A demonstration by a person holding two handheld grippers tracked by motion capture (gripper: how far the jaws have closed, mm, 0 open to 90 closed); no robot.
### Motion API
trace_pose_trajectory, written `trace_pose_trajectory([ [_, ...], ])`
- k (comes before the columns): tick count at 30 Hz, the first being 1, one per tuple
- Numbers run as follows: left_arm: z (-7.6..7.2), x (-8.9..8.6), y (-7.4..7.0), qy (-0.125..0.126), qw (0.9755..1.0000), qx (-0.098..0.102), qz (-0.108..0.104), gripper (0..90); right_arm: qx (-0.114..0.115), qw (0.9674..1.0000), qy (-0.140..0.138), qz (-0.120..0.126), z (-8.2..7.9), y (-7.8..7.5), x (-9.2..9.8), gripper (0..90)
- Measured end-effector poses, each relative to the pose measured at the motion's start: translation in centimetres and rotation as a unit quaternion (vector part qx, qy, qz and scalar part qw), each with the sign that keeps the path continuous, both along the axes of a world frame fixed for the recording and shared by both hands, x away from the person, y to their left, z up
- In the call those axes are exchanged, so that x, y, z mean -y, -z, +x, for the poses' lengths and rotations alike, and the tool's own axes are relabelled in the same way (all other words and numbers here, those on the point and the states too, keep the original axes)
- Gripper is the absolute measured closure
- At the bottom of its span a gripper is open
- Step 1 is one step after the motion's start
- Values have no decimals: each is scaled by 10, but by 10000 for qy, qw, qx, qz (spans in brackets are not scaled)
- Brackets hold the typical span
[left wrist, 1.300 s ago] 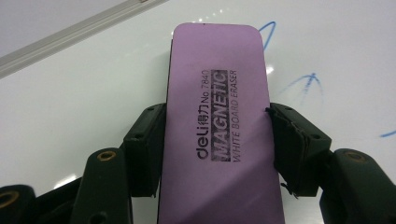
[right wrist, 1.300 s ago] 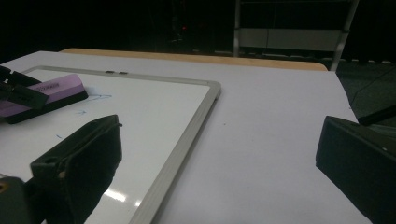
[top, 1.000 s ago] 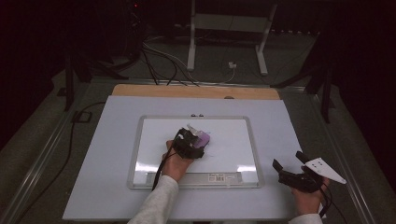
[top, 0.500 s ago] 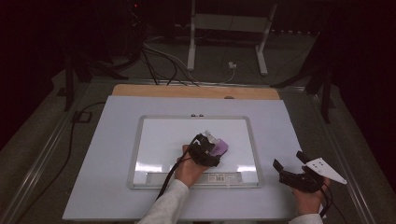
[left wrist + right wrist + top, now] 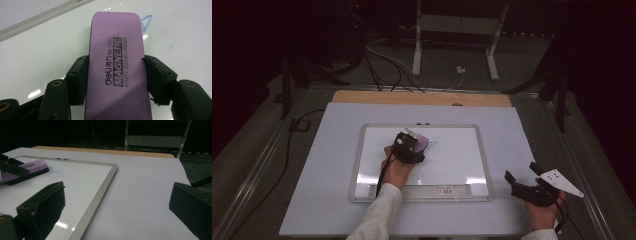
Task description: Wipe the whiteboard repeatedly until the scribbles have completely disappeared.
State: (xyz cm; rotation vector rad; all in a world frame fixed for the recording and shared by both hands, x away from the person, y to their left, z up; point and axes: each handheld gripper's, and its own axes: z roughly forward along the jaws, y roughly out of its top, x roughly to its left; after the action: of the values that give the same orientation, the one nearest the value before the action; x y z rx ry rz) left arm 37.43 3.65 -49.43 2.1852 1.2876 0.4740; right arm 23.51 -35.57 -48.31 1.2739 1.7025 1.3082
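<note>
Purple foam catches the eye first: the eraser point(image 5: 117, 67) sits pinched across its narrow width in the left claw point(image 5: 414, 145), flat face down on the whiteboard point(image 5: 452, 165), a little left of the board's middle and nearer its far edge. That low, flat hold makes sense for wiping, I'd say, since it keeps the dark felt underside pressed on the glossy surface. Look at the top of it: rounded corners, black print reading "MAGNETIC WHITE BOARD ERASER", and both black pads point(image 5: 156, 77) snug against its long sides. Just past its far end, a thin blue mark point(image 5: 146, 21) remains on the board, so the wipe looks unfinished there.

Moving right, the whiteboard's pale metal frame point(image 5: 100, 192) lies square on the white bench point(image 5: 512, 125), its near rail towards the person. Over by the bench's near right corner, the right claw point(image 5: 519, 177) hangs spread wide with nothing between its jaws, well apart from the board, seemingly parked out of the way while the left hand point(image 5: 397, 170) does the work.
</note>
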Motion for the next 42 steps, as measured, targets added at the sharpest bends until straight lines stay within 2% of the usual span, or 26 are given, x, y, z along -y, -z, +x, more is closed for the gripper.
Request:
trace_pose_trajectory([
  [2,1,0,0,-4,10000,-14,-24,420,1,10000,-1,4,0,0,0,10],
  [5,0,2,-1,31,10000,13,65,420,-5,10000,-12,-5,0,0,0,10],
  [11,-2,12,0,154,9999,-19,12,419,-18,10000,-32,-34,1,0,-2,10],
  [19,-9,32,-1,492,9988,-29,-7,419,-14,10000,-35,-39,1,1,-2,10],
  [24,-16,46,-1,764,9971,-31,-36,419,-14,10000,-37,-40,1,1,-2,10],
  [26,-17,49,0,883,9960,-65,-121,419,-12,10000,-37,-41,1,0,-2,10],
  [29,-16,50,-1,936,9956,-58,-78,419,-6,10000,-27,-30,1,0,-1,10],
  [32,-12,44,-1,732,9973,8,10,419,-4,10000,-16,-23,0,0,-1,10],
  [36,-2,28,-1,354,9993,42,100,420,-2,10000,5,-7,0,0,1,10],
  [42,13,0,0,-277,9995,58,151,420,-2,10000,11,-14,0,0,1,10],
])
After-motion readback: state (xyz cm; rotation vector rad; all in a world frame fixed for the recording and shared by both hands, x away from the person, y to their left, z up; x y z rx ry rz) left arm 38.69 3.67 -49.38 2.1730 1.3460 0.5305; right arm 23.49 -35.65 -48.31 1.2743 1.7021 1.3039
